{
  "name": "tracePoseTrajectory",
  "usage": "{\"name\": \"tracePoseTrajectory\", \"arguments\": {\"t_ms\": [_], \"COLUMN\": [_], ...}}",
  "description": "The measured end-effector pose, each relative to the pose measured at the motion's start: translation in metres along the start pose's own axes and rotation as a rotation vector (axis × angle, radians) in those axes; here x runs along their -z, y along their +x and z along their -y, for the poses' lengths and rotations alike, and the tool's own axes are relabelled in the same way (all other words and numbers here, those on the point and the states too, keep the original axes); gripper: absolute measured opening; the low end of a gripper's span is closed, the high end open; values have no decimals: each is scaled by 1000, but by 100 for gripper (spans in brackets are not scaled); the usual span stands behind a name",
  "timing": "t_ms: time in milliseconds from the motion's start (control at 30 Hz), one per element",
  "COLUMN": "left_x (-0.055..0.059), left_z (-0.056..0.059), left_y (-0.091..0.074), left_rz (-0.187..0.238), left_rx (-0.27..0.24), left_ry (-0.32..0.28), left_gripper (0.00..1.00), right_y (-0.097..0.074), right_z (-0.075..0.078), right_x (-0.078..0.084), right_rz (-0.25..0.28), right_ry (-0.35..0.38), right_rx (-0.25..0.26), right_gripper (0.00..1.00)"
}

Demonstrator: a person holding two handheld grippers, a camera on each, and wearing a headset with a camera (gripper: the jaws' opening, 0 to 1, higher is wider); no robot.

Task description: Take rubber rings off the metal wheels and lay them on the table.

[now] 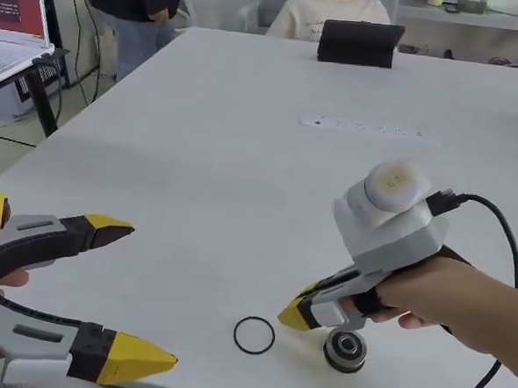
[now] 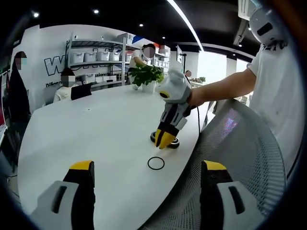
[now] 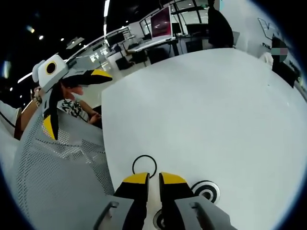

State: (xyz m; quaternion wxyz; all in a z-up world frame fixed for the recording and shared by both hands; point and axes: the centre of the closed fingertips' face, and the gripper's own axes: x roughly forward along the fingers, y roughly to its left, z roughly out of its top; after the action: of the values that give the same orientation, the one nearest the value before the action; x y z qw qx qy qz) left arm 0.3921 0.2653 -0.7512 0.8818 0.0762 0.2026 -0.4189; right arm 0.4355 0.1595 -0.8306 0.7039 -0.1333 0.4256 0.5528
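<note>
Notes thin black rubber ring (image 1: 254,335) flat on white tabletop (image 1: 244,158) beside small metal wheel (image 1: 345,349); right tool (image 1: 291,317) pressed together, empty, just beside wheel; left tool (image 1: 152,295) spread.

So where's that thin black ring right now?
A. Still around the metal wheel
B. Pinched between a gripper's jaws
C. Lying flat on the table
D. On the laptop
C: the black ring lies flat on the white table, apart from the metal wheel, with the right gripper tips between the two and nothing clamped in its jaws.
</note>
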Motion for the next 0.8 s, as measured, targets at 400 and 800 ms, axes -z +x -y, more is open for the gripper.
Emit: {"name": "tracePoseTrajectory", "arguments": {"t_ms": [400, 800], "left_x": [-1, -3], "left_z": [1, 10], "left_y": [0, 2], "left_rz": [-6, 1], "left_rx": [7, 29], "left_ry": [6, 1], "left_gripper": [90, 89], "right_y": [-35, -79], "right_z": [-4, -15], "right_x": [-4, -5], "right_rz": [52, 117], "right_ry": [-50, -111], "right_rx": [22, 39], "right_gripper": [8, 11]}}
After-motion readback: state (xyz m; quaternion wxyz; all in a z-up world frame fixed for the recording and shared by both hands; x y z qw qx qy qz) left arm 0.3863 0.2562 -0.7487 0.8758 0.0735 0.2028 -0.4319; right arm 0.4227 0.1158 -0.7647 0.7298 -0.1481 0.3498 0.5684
